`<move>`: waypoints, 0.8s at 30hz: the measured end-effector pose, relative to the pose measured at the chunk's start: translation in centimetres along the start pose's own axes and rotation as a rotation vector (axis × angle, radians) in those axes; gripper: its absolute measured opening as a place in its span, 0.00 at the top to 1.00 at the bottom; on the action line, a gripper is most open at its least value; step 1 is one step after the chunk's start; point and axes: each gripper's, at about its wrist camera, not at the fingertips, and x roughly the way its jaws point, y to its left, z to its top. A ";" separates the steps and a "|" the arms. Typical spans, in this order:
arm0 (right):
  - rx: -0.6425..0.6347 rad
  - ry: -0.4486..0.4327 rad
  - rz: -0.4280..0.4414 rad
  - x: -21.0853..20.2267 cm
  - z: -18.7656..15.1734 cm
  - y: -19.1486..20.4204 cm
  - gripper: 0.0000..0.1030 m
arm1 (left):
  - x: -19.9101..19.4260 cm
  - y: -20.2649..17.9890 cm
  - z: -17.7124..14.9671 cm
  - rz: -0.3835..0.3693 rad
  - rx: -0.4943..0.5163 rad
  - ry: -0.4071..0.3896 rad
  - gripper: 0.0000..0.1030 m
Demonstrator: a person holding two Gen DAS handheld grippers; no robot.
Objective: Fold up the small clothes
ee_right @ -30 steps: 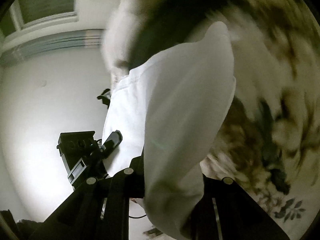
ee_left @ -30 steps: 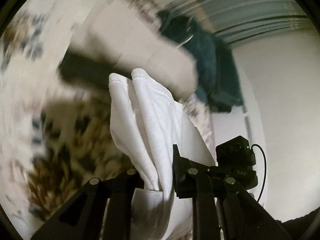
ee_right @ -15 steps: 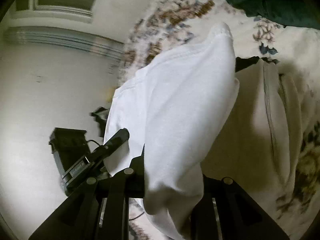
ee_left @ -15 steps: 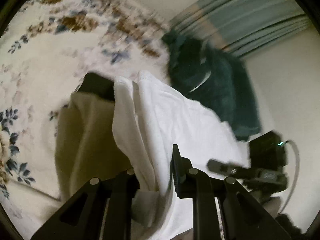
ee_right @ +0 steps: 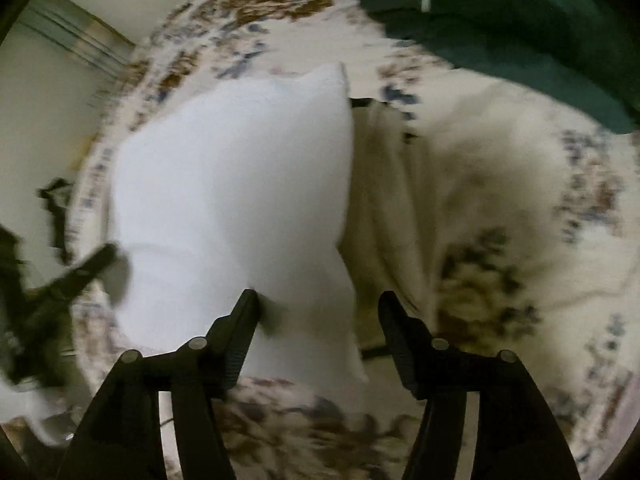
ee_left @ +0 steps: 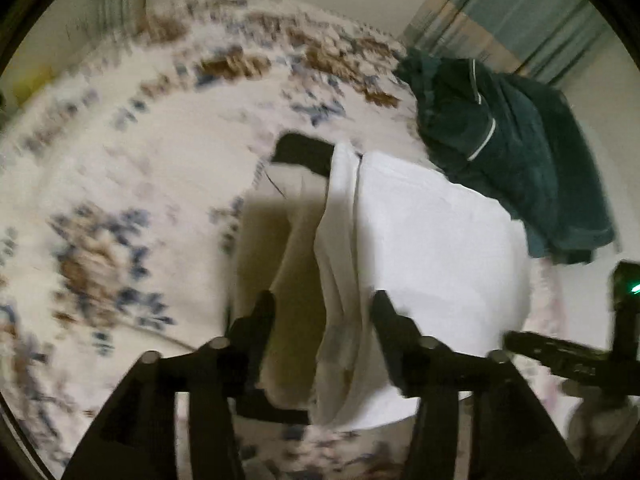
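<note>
A white garment lies on the floral bedspread, partly over a cream garment. My left gripper is open, its fingers on either side of the white cloth's bunched edge. In the right wrist view the white garment lies left of the cream garment. My right gripper is open, with a corner of the white cloth between its fingers. The right gripper shows at the left view's lower right. Both views are blurred.
A dark green garment with white piping lies at the bed's far right, also at the top right of the right wrist view. A curtain and wall stand behind the bed. The bedspread extends right.
Both grippers have opened and let go of the white garment, which now lies on the bed. Both cameras have tilted down toward the bedspread.
</note>
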 end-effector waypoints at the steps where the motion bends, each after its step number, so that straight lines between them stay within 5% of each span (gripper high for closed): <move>1: 0.000 -0.015 -0.052 -0.7 -0.7 0.1 0.30 | -0.5 -0.5 -0.2 0.034 0.018 -0.010 0.14; 4: -0.019 -0.070 -0.189 -3.1 -2.7 0.8 0.00 | -2.8 -2.1 -1.2 0.102 0.065 -0.041 0.00; 12: -0.053 -0.232 -0.357 -13.1 -9.2 2.8 0.00 | -11.0 -6.1 -4.0 0.222 0.143 -0.111 0.00; 24: -0.052 -0.461 -0.394 -32.5 -21.9 5.5 0.00 | -28.7 -11.8 -10.4 0.206 0.191 -0.297 0.00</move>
